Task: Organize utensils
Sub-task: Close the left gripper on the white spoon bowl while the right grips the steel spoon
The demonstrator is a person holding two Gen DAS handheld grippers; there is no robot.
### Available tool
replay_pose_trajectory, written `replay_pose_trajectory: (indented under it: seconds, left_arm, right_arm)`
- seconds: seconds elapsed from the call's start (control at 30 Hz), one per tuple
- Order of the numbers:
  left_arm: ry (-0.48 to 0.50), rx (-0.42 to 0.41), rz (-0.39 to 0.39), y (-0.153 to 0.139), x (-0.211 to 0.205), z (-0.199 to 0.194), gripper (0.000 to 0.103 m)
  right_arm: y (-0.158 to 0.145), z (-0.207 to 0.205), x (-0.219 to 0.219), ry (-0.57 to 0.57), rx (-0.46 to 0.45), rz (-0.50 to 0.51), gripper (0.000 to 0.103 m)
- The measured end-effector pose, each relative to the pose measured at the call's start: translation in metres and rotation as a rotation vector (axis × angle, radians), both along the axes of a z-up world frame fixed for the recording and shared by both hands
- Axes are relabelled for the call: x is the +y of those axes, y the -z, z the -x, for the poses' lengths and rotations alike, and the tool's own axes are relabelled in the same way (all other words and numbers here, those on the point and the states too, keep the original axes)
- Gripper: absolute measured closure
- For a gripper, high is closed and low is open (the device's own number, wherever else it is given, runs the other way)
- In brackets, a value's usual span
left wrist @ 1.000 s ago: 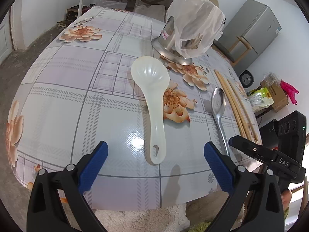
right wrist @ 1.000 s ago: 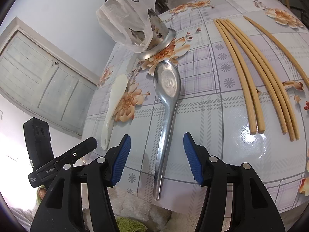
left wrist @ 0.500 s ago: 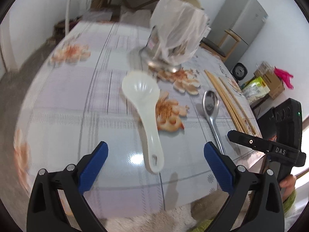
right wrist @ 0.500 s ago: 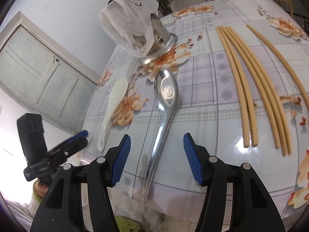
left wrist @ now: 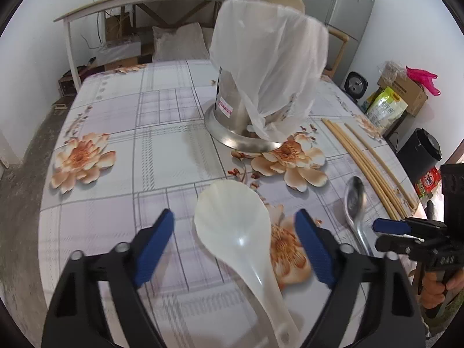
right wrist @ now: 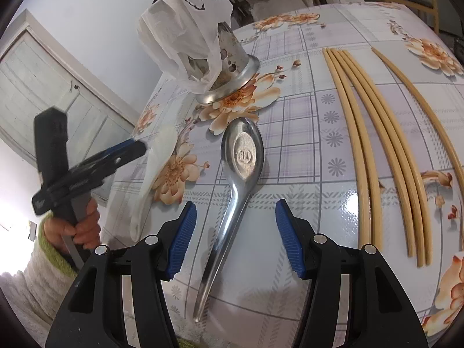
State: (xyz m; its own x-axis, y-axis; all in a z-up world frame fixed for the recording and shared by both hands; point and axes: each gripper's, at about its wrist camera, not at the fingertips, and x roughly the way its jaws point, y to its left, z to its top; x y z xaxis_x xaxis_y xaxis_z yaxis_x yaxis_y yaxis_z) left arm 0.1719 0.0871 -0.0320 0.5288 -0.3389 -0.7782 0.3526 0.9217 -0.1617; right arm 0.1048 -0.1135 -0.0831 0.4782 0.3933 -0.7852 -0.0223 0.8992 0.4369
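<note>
Toward the left of the near edge of the tabletop, the left claw straddles the white plastic rice paddle. Its jaws have just been closing; they stand apart, and the blue pads do not touch the paddle between them. The paddle lies flat, bowl toward the tabletop centre, handle toward the near edge. Beyond it, near the centre, stands the perforated steel utensil holder, draped with a white plastic bag. Right of the paddle, the polished steel spoon lies parallel to it, handle end at the near edge. The right claw hovers over that handle, jaws apart, pads clear of the metal. Toward the right edge lie five long beige chopsticks, lengthwise.
</note>
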Motion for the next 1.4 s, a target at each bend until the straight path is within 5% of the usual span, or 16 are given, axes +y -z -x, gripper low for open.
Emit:
replay_pose_trajectory:
  seconds: [0.23, 0.43, 0.6, 1.0, 1.4]
  left_arm:
    - [0.019, 0.042, -0.085, 0.017, -0.013, -0.019, 0.053]
    - [0.018, 0.055, -0.079, 0.020, -0.009, -0.020, 0.081]
    - [0.020, 0.051, -0.050, 0.016, -0.007, -0.017, 0.093]
    - [0.043, 0.017, -0.015, 0.003, -0.007, -0.005, 0.098]
    - [0.016, 0.006, -0.010, 0.001, 0.006, -0.005, 0.099]
  right_arm:
    - [0.000, -0.003, 0.003, -0.013, -0.005, 0.031, 0.048]
    - [-0.001, -0.003, 0.004, -0.019, -0.011, 0.042, 0.048]
    - [-0.003, -0.003, -0.001, -0.004, -0.019, 0.044, 0.048]
    - [-0.007, -0.033, -0.014, 0.047, -0.058, 0.095, 0.057]
    - [0.003, -0.054, -0.005, 0.004, -0.054, 0.176, 0.087]
